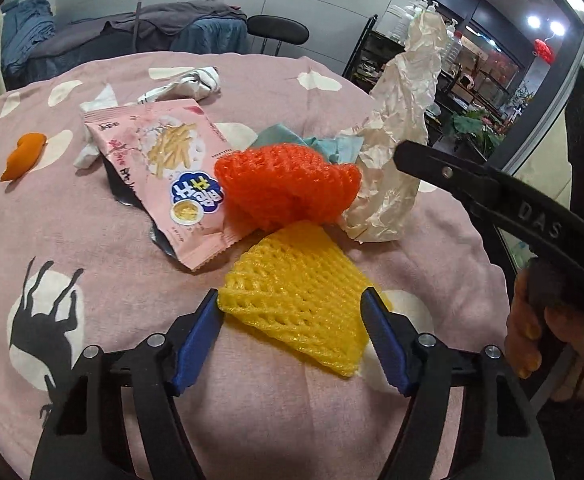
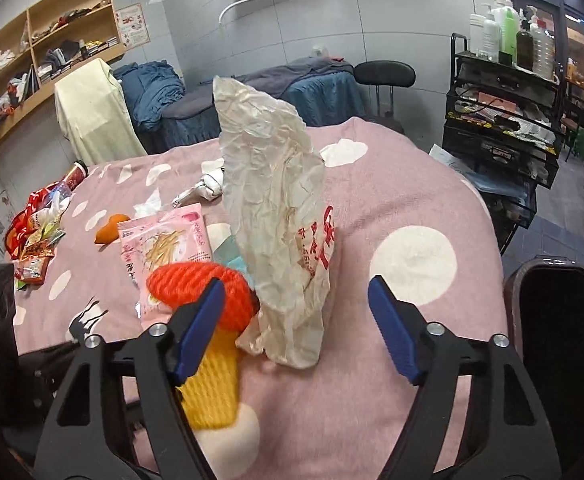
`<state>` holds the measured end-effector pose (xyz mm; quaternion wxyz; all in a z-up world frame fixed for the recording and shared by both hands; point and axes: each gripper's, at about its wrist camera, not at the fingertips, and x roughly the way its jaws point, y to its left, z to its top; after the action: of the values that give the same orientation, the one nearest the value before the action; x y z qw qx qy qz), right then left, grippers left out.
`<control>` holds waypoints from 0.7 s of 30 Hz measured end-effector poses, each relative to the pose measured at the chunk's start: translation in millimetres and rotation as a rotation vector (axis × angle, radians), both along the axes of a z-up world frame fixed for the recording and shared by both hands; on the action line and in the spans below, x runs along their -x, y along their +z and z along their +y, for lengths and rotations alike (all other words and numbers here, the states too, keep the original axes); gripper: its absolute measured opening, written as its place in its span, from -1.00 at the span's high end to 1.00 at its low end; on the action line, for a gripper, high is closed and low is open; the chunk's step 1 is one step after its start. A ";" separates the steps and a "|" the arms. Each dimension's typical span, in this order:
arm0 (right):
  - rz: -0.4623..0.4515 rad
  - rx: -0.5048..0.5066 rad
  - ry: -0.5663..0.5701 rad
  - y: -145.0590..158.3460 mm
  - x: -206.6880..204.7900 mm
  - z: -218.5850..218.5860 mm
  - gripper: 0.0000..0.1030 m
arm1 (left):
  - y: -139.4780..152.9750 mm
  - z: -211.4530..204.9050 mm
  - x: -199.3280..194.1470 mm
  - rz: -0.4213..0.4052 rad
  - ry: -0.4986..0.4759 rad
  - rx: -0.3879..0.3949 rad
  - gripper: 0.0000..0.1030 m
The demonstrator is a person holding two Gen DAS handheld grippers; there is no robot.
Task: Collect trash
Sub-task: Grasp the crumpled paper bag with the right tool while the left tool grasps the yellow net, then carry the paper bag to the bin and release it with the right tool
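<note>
Surface: a round table under a pink cloth point(image 1: 92, 220) with white spots held a heap of trash at its middle
Left gripper point(image 1: 292, 336): its jaws were spread, one on each side of the yellow net point(image 1: 296, 300); whether the blue pads touched the net's edges I cannot tell
Yellow net: lay flat on the cloth, nearest the left camera, its far corner under the red net point(image 1: 288, 188)
Red net: sat bunched on the wrapper point(image 1: 172, 172) and against the foot of the paper bag point(image 1: 396, 128)
Wrapper: pink, flat, printed with fries, left of the red net
Paper bag: crumpled, stood upright, red print on its side, right of the nets
Right gripper point(image 2: 296, 324): jaws spread, nothing between the pads; the bag's foot stood just ahead of the gap, nearer the left finger
Blue tissue point(image 1: 332, 146): tucked behind the red net
Peel point(image 1: 22, 156): orange, lay alone well to the left
White rag point(image 1: 188, 84): crumpled, beyond the wrapper
Far edge: more wrappers point(image 2: 36, 240) and a bottle, seen from the right wrist
</note>
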<state>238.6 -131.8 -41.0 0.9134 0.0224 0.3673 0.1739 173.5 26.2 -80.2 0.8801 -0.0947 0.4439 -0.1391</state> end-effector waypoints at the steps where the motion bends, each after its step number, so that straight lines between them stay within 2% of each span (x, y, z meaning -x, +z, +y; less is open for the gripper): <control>1: 0.006 0.007 0.000 -2.0 -4.7 2.0 -0.24 | -2.2 -2.5 -2.4 0.012 -0.007 0.006 -0.12; 2: 0.020 0.016 -0.001 -4.9 -10.1 4.2 -0.15 | -4.6 -4.2 -4.4 0.027 -0.009 0.016 -0.02; 3: 0.042 0.018 -0.001 -7.9 -14.9 4.8 0.16 | -6.6 -5.4 -5.6 0.039 -0.013 0.029 0.04; 4: 0.065 0.009 0.005 -11.0 -18.6 4.2 0.49 | -7.7 -5.4 -5.7 0.043 -0.017 0.037 0.20; 5: 0.071 -0.002 0.009 -11.7 -19.1 2.7 0.57 | -8.7 -5.2 -5.4 0.046 -0.021 0.043 0.36; 7: 0.051 -0.024 -0.001 -8.3 -14.8 -3.4 0.71 | -7.9 -3.1 -2.7 0.040 -0.018 0.052 0.53; 8: 0.037 -0.029 -0.004 -5.5 -11.5 -6.2 0.72 | -7.2 -1.8 -0.6 0.034 -0.018 0.058 0.61; 11: -0.015 -0.026 -0.012 5.0 1.6 -15.0 0.75 | -1.0 -2.0 8.3 -0.001 -0.025 0.060 0.66; 21: -0.112 -0.069 -0.050 29.0 50.6 -59.9 0.75 | 35.6 -8.8 53.4 -0.171 -0.026 0.057 0.70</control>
<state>188.0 -191.7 -12.0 0.9352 0.0531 0.3090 0.1645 120.1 17.4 -44.6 0.9098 -0.1018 0.3643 -0.1708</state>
